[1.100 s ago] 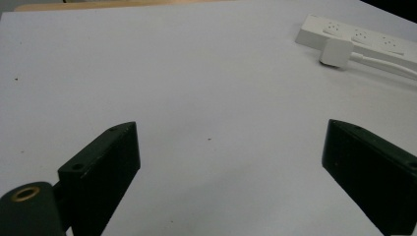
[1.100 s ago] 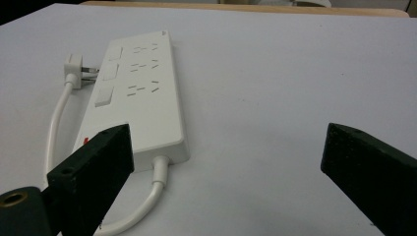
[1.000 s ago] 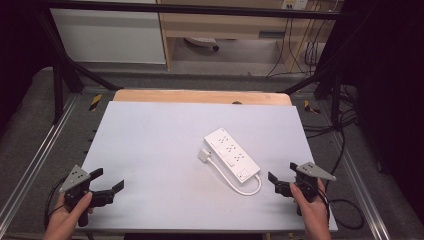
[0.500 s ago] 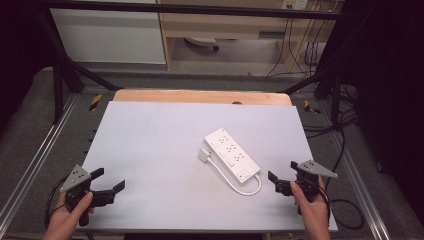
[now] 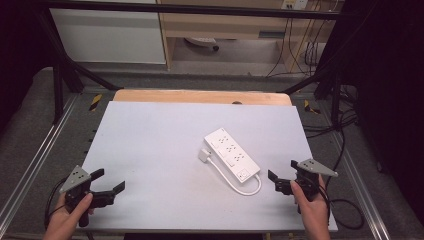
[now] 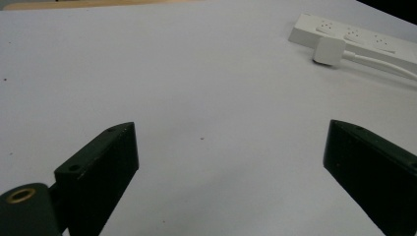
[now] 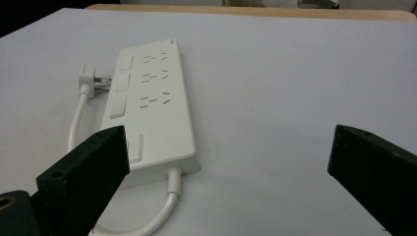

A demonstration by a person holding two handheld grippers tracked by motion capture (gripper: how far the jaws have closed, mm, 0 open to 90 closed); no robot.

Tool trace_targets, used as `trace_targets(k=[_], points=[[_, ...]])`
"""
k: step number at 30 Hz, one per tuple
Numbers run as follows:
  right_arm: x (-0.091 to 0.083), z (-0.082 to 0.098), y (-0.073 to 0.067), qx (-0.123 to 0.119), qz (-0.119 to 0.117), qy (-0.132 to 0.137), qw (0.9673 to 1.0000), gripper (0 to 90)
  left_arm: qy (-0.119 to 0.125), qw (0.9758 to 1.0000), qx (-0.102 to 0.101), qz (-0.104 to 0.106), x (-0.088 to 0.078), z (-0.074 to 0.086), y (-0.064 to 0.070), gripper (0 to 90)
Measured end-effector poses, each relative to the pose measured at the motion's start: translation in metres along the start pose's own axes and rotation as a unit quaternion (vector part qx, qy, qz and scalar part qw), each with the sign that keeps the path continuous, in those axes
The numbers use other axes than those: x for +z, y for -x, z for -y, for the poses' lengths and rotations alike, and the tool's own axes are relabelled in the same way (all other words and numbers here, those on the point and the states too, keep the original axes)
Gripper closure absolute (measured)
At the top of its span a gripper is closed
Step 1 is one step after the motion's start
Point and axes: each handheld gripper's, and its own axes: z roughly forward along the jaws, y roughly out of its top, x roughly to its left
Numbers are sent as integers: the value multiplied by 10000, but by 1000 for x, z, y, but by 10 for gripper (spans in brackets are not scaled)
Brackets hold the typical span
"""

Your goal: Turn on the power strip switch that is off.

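High view: the right gripper (image 5: 280, 182) and left gripper (image 5: 107, 184) wait wide open and empty at the near tabletop (image 5: 150, 140) edge; the white power strip (image 5: 232, 154) lies diagonally, its near end just left of the right gripper.

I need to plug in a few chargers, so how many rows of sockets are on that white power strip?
3, in a line along the power strip: far end, middle, near the cord. Each has a switch beside it.
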Motion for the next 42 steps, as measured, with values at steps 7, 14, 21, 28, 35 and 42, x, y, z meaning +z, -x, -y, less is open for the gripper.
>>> trace_targets(k=[7,14,21,28,35,42], points=[[1,-4,-2,62,-14,114,9999,22,-77,10000,25,20,0,1,-1,66],[3,-12,-8,-57,11,213,9998,22,-74,10000,51,22,0,1,0,66],[8,-17,-12,-140,-36,172,9997,22,-100,9999,22,25,0,1,0,67],[9,-20,-15,-174,-55,206,9996,22,-112,9999,37,39,0,2,0,67],[9,-22,-16,-159,-96,234,9996,22,-119,9999,47,32,0,2,0,66],[9,-24,-18,-184,-112,272,9994,21,-123,9999,55,32,0,2,0,67]])
